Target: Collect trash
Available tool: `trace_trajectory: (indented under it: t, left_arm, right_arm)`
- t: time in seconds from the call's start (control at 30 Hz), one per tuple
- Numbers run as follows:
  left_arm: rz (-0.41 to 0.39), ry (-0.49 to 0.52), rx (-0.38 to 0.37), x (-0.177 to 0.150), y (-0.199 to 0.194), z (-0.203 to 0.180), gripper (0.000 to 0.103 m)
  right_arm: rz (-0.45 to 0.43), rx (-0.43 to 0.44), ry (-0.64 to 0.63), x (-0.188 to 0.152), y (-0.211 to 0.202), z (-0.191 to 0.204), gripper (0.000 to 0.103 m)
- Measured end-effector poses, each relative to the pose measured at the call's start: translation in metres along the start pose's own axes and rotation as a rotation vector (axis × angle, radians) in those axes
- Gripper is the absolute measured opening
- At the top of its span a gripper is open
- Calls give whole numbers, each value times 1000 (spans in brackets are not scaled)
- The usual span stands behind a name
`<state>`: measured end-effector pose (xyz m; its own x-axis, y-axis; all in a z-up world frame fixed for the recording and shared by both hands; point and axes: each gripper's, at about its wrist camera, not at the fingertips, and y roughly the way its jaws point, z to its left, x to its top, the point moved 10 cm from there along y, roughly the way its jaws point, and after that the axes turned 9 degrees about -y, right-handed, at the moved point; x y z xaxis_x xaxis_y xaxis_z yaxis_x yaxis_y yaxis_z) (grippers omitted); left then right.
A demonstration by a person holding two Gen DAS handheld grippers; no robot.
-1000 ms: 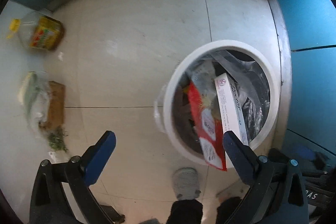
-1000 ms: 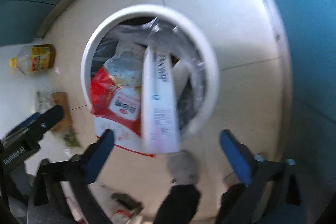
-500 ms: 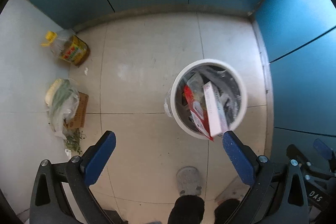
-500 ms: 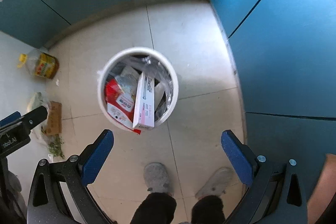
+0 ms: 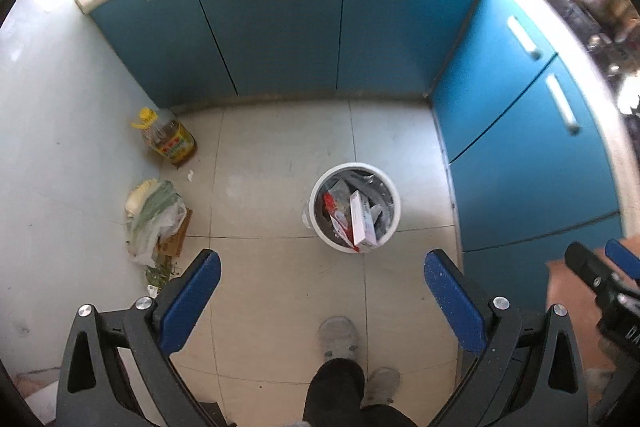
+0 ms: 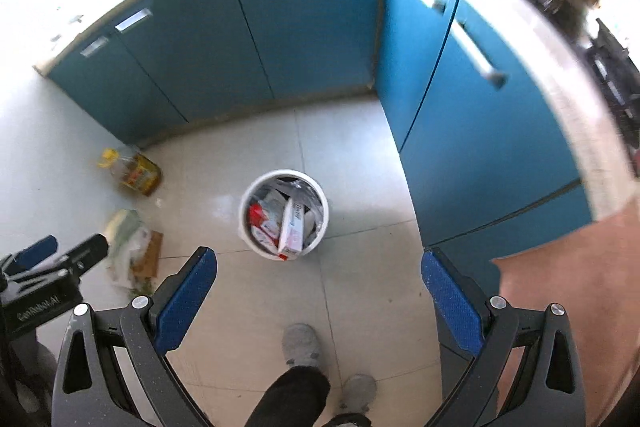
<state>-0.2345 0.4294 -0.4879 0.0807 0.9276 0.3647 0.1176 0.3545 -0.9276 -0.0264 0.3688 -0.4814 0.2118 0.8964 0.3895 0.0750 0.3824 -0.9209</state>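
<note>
The blue cabinets (image 5: 280, 27) and the tiled floor (image 5: 280, 155) fill most of both views, and the white bin (image 5: 356, 207) is seen standing on the floor near the corner of the cabinets, already stuffed, with a white carton (image 5: 362, 219) and a red wrapper (image 5: 334, 205) poking above its rim. The left gripper (image 5: 320, 303) and the right gripper (image 6: 318, 301) are both held high above the floor, spread wide and empty. What is judged to be left to collect lies by the left wall: a plastic bag of greens (image 5: 154, 215) on a scrap of cardboard (image 5: 176, 239), loose leaves beside it, and a small white scrap near the oil bottle (image 5: 168, 139). A descent toward that heap is probably called for next, with the bag best pinched at a gathered fold. The bag's contents cannot be made out, the bin's depth is hidden, and the countertops are blown out and blurred.
</note>
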Motion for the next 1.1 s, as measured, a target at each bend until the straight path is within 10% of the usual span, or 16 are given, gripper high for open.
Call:
trace_trajectory:
  t: [0.4, 1.1]
  left_arm:
    - [-152, -94, -143, -54, -187, -12, 103]
    - [-188, -54, -301, -115, -295, -7, 103]
  right_arm:
    - [-144, 146, -121, -41, -219, 1, 103]
    - [-214, 248, -125, -112, -343, 39, 103]
